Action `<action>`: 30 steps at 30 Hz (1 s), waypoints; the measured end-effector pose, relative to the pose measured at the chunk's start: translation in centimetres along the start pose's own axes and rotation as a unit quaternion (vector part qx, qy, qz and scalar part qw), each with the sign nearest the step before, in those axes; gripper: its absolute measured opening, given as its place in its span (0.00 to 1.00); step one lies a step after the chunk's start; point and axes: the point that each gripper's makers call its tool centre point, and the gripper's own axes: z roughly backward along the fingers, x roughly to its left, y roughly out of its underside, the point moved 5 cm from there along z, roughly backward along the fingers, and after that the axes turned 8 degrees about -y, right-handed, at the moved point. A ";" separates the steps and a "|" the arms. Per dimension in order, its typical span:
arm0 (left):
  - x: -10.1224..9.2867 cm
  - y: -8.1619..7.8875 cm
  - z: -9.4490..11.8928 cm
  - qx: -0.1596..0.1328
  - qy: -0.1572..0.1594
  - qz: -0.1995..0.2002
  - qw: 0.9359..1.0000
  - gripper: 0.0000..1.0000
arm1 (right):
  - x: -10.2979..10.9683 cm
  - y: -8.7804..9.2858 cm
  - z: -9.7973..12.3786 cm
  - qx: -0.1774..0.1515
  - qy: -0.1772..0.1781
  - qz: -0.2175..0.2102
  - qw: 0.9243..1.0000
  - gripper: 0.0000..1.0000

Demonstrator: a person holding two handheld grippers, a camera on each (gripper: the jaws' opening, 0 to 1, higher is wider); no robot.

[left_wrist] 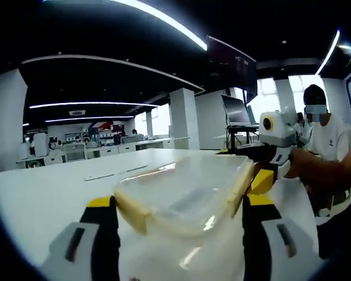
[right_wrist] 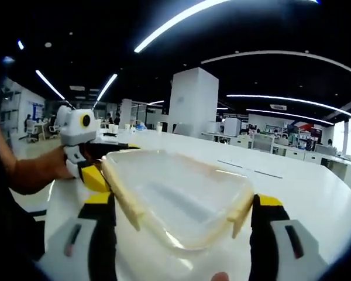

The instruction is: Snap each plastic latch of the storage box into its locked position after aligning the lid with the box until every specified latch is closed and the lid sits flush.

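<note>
1. The storage box (left_wrist: 190, 196) is a clear plastic container with a translucent lid (right_wrist: 175, 196) and cream-coloured latches (right_wrist: 121, 202) along its sides. It rests on the white surface (left_wrist: 52, 190), between the two tongs, which face each other across it.
2. The left tongs (left_wrist: 178, 219) stand with their jaws apart, one on each side of the near end of the box. Whether the pads actually press the plastic cannot be told.
3. The right tongs (right_wrist: 180, 219) likewise straddle the opposite end, jaws spread, and a firm grip cannot be confirmed. Each pair also appears in the other's view, held by a hand (right_wrist: 44, 170).
4. Progress, as a judgement: the lid seems to sit on the box and roughly aligned. At least the side latches look flared outward rather than snapped down, so most of the latching probably remains.
5. No brand, label or legible writing appears on the box or the surface.
</note>
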 end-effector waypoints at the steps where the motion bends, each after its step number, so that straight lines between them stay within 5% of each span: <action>1: 0.0 -0.1 0.1 0.006 0.000 -0.006 1.000 0.84 | 0.0 0.1 0.0 -0.003 0.000 0.000 1.000 0.95; 14: 0.4 -0.2 0.4 -0.003 0.013 0.025 1.000 0.83 | -0.1 0.1 -0.1 -0.025 0.004 0.003 1.000 0.94; 18: -0.1 0.0 0.3 0.000 0.005 -0.002 1.000 0.84 | -0.3 0.1 -0.2 -0.027 0.005 0.002 1.000 0.94; 30: 0.1 -0.1 0.8 -0.004 0.002 0.016 1.000 0.81 | -0.4 0.1 -0.5 -0.029 0.005 -0.007 1.000 0.92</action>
